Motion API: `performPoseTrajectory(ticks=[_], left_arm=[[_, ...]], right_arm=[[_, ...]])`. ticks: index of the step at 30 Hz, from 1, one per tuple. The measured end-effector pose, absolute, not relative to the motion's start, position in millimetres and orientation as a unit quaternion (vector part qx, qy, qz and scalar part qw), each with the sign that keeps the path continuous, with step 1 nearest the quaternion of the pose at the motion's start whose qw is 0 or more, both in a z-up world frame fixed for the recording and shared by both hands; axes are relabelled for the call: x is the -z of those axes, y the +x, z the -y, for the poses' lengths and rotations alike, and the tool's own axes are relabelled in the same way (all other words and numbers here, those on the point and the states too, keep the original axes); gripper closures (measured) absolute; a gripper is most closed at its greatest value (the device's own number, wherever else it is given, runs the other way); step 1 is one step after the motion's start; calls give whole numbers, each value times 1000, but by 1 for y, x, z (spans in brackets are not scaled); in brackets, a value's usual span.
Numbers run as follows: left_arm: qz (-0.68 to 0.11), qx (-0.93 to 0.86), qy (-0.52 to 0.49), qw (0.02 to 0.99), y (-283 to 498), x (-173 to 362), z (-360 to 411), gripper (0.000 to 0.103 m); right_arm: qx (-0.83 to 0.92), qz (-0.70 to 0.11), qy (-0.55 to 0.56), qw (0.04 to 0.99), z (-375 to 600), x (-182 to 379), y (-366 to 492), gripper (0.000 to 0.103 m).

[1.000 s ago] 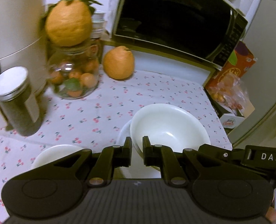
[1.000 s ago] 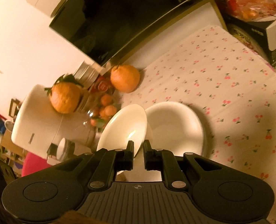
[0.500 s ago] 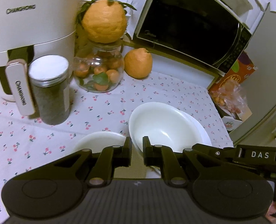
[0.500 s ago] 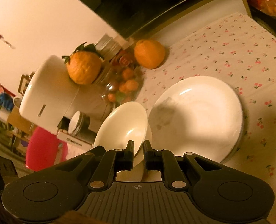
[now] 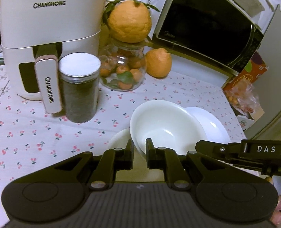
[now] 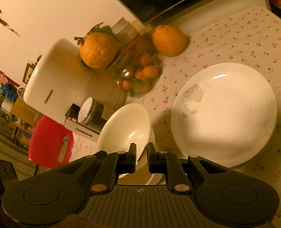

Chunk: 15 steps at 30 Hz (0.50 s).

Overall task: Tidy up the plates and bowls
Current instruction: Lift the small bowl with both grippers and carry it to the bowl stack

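The white bowl (image 5: 165,127) sits tilted, its near rim caught between the fingers of the left claw (image 5: 139,153), whose jaws are narrowed onto that rim; it leans partly over a second white dish (image 5: 119,142) to its left and against a white plate (image 5: 210,127) to its right, all above the cherry-print cloth of the desk (image 5: 36,133). In the right wrist view the right claw (image 6: 141,156) likewise pinches the rim of a white bowl (image 6: 125,131), held tilted with its hollow facing the camera, just left of a large white plate (image 6: 226,114) that lies flat on the desk (image 6: 245,43) and carries faint smudges near its left side. Behind the dishes stand a dark-filled jar with a silver lid (image 5: 79,87), a white Changhong air fryer (image 5: 49,30), a glass jar of small oranges (image 5: 124,70) with a big leafy orange (image 5: 130,24) resting on top, another orange (image 5: 158,62) beside it, and a black-doored microwave (image 5: 208,22).
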<state>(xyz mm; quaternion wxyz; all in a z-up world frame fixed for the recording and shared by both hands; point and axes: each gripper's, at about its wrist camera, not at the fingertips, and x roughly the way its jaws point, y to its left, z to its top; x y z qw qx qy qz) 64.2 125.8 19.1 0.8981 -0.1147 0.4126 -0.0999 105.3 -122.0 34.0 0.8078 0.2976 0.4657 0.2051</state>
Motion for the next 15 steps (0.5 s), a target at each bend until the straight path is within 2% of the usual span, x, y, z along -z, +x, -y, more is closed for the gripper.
performPoseTrajectory(ticks=[15], left_arm=[[-449, 86, -57, 888, 63, -5, -127, 90]], right_arm=[[-207, -498, 270, 798, 102, -25, 106, 90]])
